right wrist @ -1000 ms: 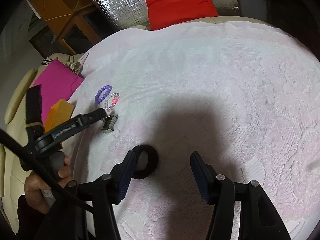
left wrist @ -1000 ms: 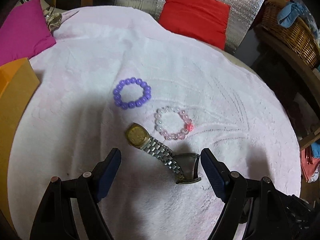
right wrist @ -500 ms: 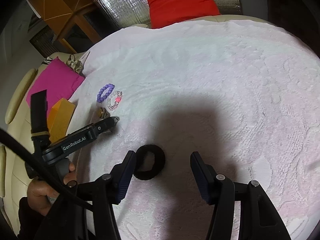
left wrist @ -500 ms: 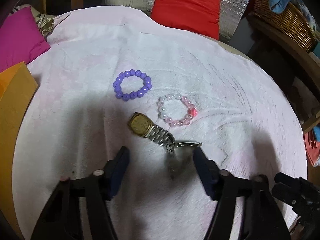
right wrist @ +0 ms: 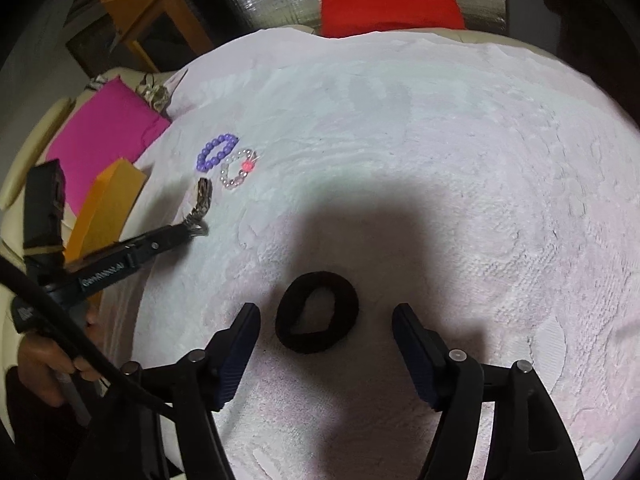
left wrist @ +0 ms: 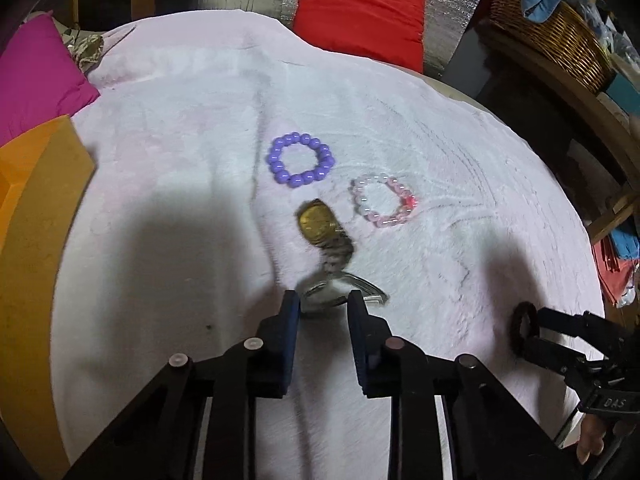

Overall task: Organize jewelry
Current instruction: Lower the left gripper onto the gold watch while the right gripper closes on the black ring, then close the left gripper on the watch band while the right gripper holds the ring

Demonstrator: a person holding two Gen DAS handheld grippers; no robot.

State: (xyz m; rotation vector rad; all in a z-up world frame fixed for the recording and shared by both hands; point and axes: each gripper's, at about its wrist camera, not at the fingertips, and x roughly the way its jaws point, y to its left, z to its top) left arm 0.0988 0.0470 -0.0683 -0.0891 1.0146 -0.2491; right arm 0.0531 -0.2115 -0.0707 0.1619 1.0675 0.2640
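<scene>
Closing left gripper [left wrist: 323, 309] on metal-link watch [left wrist: 326, 248]

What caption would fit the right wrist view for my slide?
Right claw, jaws opening, straddles a black hair tie on the pink blanket; left claw closes on a wristwatch.

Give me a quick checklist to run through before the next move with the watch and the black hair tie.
1. Clasp end of the gold-faced metal watch between the left hand-held gripper jaws, which are closing: ok.
2. Firm grip on the watch band: cannot tell, blurred.
3. Black fabric hair tie lies between the right hand-held gripper fingers, jaws opening, not touching it: ok.
4. Purple bead bracelet and pink-and-white bead bracelet lie apart from the watch: ok.
5. Orange box within view for stowing: ok; whether it is open: cannot tell.
</scene>
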